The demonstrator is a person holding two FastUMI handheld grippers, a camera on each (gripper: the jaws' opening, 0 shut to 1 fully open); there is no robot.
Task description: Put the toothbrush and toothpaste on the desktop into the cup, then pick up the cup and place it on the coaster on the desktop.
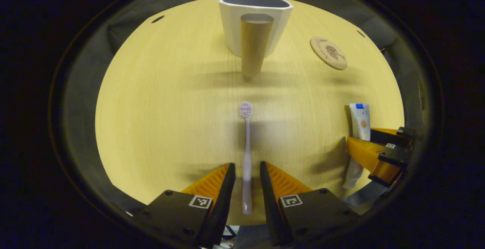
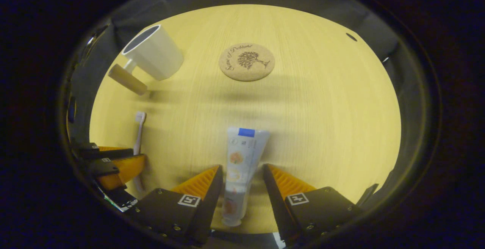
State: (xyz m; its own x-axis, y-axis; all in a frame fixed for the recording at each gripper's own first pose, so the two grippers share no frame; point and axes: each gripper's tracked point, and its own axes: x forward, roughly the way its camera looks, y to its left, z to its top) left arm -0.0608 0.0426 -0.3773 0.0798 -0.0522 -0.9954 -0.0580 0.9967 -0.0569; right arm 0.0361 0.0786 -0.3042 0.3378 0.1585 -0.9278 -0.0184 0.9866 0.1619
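Between the spread fingers of the left hand-held gripper, open and touching nothing: toothbrush flat on the surface, bristles pointing ahead. Straight beyond, cup upright with handle facing back. Between the gaping fingers of the right hand-held gripper: toothpaste, lying flat, ungripped. Ahead, coaster, bare.

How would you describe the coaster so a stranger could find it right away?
Start at the yellow wooden table. Past the toothpaste and to the right of the white cup lies the coaster. It is the only flat round cork disc, with a tree printed on it.
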